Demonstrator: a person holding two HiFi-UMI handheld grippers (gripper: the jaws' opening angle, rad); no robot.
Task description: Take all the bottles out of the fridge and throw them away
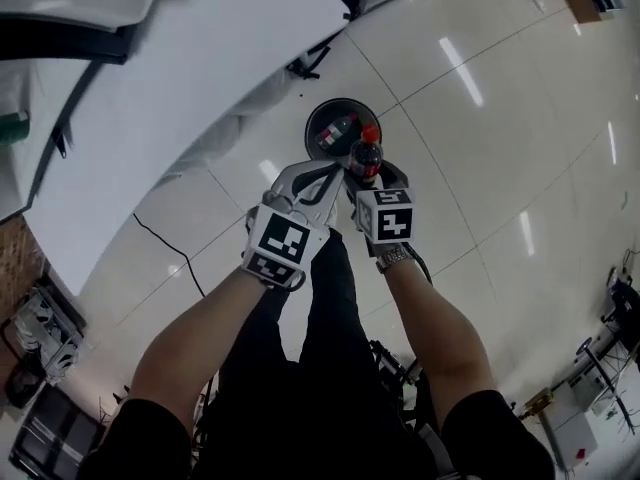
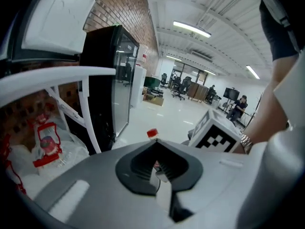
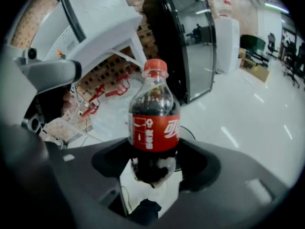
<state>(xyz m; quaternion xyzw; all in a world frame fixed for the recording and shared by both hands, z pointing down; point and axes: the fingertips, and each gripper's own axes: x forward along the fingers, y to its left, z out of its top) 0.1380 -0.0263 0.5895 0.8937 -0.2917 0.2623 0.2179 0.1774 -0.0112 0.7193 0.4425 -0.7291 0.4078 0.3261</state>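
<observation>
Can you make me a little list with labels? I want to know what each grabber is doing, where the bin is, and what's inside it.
right gripper: shut on a cola bottle with a red cap, held upright
left gripper: jaws together, holding nothing
bin: round and black, on the white floor just ahead of both grippers
inside the bin: one bottle with a red label, lying down
held bottle's place: over the bin's near rim in the head view
fridge: black with a glass door, behind the held bottle

Bright ceiling strips (image 2: 192,28) glare off the glossy floor (image 1: 520,138); fisheye edges bend and darken.
</observation>
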